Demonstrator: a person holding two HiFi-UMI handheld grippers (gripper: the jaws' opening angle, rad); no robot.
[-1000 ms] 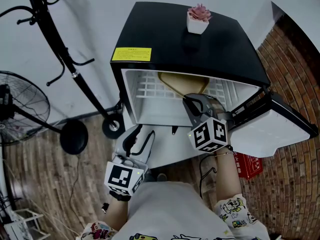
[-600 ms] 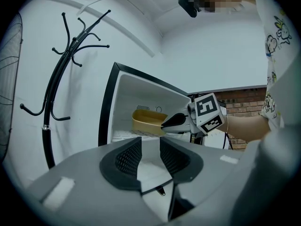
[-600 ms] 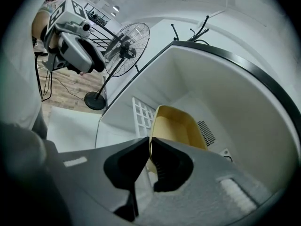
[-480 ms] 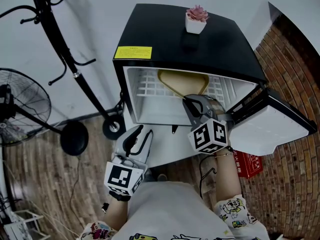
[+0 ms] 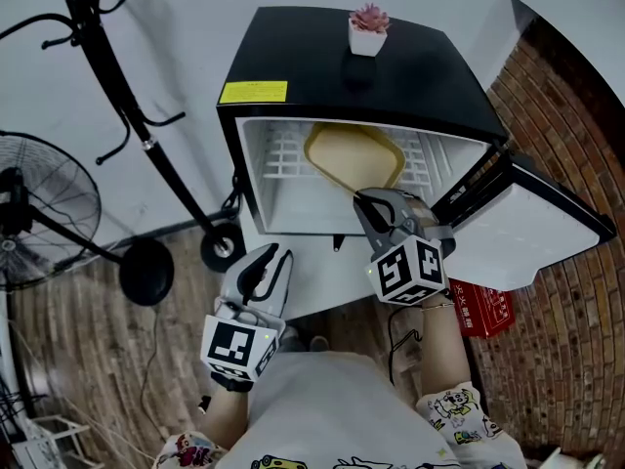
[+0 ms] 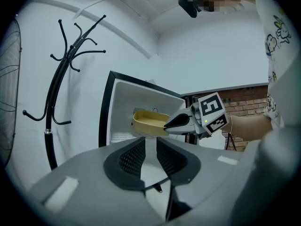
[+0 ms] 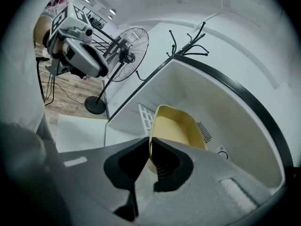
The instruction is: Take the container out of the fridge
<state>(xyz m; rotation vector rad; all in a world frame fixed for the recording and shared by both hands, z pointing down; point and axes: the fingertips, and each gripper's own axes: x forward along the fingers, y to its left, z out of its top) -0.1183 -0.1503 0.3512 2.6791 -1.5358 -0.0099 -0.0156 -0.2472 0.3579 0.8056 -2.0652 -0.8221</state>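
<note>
Shallow, empty pale-yellow container (image 5: 354, 156), upright, inside the open black fridge (image 5: 391, 86).

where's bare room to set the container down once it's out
Fridge top: bare black between the yellow label and the plant pot. White ledge below the fridge opening looks free too. Crowded inside, where the right gripper grips the container.

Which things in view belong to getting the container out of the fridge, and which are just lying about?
Job: yellow container, fridge, open fridge door, right gripper shut on the container's rim.
Lying about: potted plant, coat rack, floor fan, red box.
</note>
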